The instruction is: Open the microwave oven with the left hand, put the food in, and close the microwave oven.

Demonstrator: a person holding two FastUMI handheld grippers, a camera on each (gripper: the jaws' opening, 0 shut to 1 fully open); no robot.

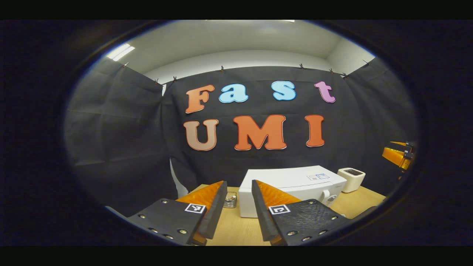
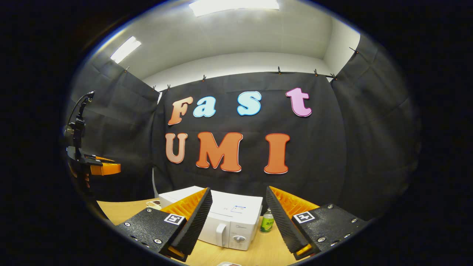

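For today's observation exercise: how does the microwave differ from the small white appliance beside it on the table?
The microwave is the larger, a wide, low box; the small white appliance is compact and taller than it is wide. The microwave has a knob on its front, while the small appliance has a dark opening in its top. Both are white and stand on the wooden table.

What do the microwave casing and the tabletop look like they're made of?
The microwave casing looks like white painted metal or plastic: smooth and evenly matte, so I can't tell which. The table looks like light wood or wood-look laminate, with faint grain showing.
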